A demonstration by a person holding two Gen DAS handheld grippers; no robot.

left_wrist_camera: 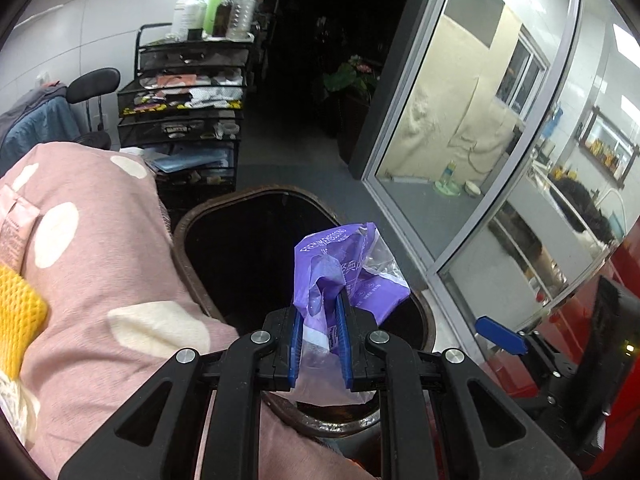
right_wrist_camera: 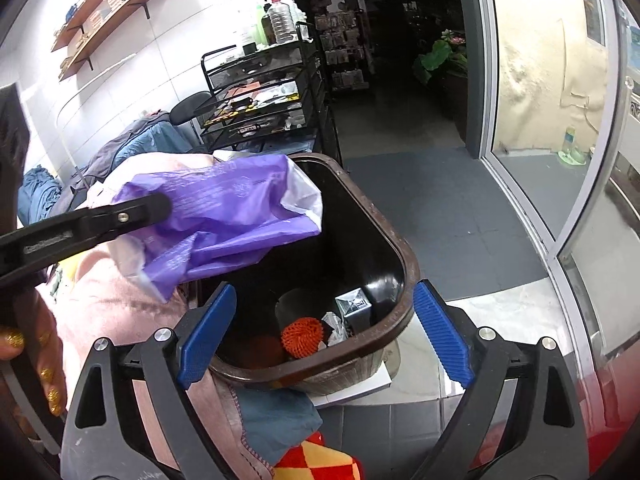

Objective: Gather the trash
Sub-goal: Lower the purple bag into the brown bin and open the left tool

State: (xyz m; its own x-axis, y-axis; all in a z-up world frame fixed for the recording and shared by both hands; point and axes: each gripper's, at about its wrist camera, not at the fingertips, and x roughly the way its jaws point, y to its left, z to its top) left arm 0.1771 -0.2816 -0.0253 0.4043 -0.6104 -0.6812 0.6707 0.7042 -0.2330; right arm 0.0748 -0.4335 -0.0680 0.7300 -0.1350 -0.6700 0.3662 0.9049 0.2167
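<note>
My left gripper [left_wrist_camera: 322, 304] is shut on a crumpled purple plastic wrapper [left_wrist_camera: 352, 268] and holds it over the open brown trash bin [left_wrist_camera: 200, 216]. In the right wrist view the same wrapper [right_wrist_camera: 224, 208] hangs above the bin's rim [right_wrist_camera: 404, 268], with the left gripper's black arm coming in from the left. My right gripper [right_wrist_camera: 324, 334] is open and empty, its blue pads either side of the bin's near end. Inside the bin lie an orange mesh ball [right_wrist_camera: 302, 336], a small dark box [right_wrist_camera: 356, 304] and crumpled scraps.
A pink spotted blanket [left_wrist_camera: 100, 264] lies left of the bin. A yellow mesh piece [left_wrist_camera: 18, 304] and a pink packet [left_wrist_camera: 16, 224] rest on it. A black mesh cart [left_wrist_camera: 188, 108] with bottles stands behind. A glass door [left_wrist_camera: 460, 140] is to the right.
</note>
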